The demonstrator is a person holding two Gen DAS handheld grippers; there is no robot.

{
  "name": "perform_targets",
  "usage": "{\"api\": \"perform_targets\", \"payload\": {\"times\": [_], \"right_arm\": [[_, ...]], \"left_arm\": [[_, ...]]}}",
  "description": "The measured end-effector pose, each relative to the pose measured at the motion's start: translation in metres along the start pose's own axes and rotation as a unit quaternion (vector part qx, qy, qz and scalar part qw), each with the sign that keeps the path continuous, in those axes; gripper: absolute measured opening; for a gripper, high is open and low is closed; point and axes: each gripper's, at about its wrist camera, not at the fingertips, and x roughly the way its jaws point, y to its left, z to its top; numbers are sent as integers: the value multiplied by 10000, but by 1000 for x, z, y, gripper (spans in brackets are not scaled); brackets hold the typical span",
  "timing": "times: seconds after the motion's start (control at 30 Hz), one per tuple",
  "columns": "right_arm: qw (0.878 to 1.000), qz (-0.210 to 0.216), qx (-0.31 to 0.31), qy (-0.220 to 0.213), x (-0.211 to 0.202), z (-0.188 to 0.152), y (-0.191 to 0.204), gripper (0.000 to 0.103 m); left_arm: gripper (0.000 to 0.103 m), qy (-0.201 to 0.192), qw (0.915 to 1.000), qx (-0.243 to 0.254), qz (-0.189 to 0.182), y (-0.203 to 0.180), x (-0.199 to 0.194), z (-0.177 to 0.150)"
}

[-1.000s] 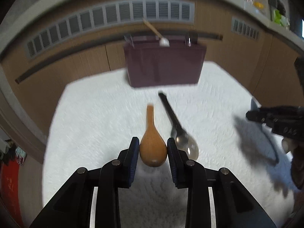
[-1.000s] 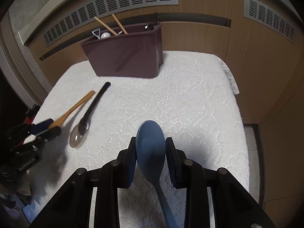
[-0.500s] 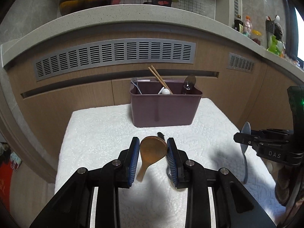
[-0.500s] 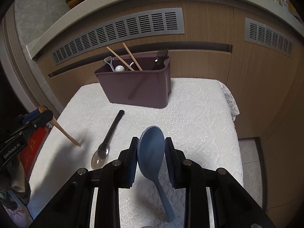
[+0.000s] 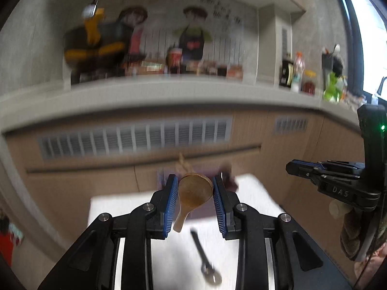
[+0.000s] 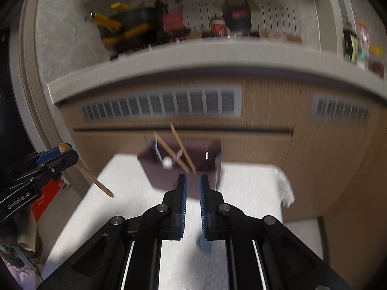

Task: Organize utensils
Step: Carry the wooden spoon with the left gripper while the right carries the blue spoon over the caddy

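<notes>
My left gripper (image 5: 195, 188) is shut on the bowl of a brown wooden spoon (image 5: 194, 192), handle hanging down, raised above the white cloth. In the right wrist view the left gripper (image 6: 54, 155) and spoon handle (image 6: 94, 180) show at the left. My right gripper (image 6: 192, 188) has its jaws close together; a blue spoon's handle end (image 6: 204, 245) shows below the fingers, its bowl hidden. The right gripper also shows in the left wrist view (image 5: 300, 169). The maroon utensil bin (image 6: 183, 169) stands ahead, holding chopsticks (image 6: 180, 148) and a white-tipped utensil. A black-handled metal spoon (image 5: 205, 258) lies on the cloth.
The white cloth-covered table (image 6: 254, 193) stands against a wooden cabinet with vent grilles (image 6: 164, 105). A grey counter (image 5: 169, 94) above carries pots, bottles and jars. The cloth's right edge drops off to the floor (image 6: 304, 229).
Both grippers have risen and tilted up with their spoons. The bin sits lower and nearer in both views. The blue spoon's bowl is no longer seen between my right fingers.
</notes>
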Motion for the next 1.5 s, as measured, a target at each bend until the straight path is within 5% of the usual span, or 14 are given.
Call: {"api": "perform_targets", "payload": {"times": [0.13,0.23,0.3,0.43,0.67,0.77,0.93,1.0,1.07,1.13,1.5], "right_arm": [[9992,130,-305,-210,-8,45,6,8],[9978,110,-655,36,7,44,9,8],[9959,14,-838,332,23,24,7,11],[9923,-341,-631,1009,61,-29,-11,38],[9626,-926,597,2474,138,-114,-51,38],[9504,-1068,1291,2622,160,-130,-63,38],[9458,-1639,1191,2536,178,-132,-51,40],[9487,-1738,923,2474,181,-132,-41,33],[9534,-1638,653,2449,181,-133,-31,16],[9574,-1483,601,2402,175,-131,-28,11],[9874,-675,520,1335,89,-86,-12,11]], "left_arm": [[30,-183,9998,20,-16,2,6,36],[30,-146,9998,-98,-18,10,15,39],[30,-28,9999,-145,-67,12,22,28],[30,318,9989,-293,-157,14,38,-1],[31,670,9966,-440,-175,17,52,-42],[31,748,9955,-553,-149,20,54,-54],[31,876,9936,-701,-125,27,56,-66],[31,888,9933,-730,-112,30,55,-69],[31,890,9932,-739,-112,31,53,-70],[31,895,9932,-741,-114,31,52,-71],[31,980,9914,-841,-208,29,48,-77]]}}
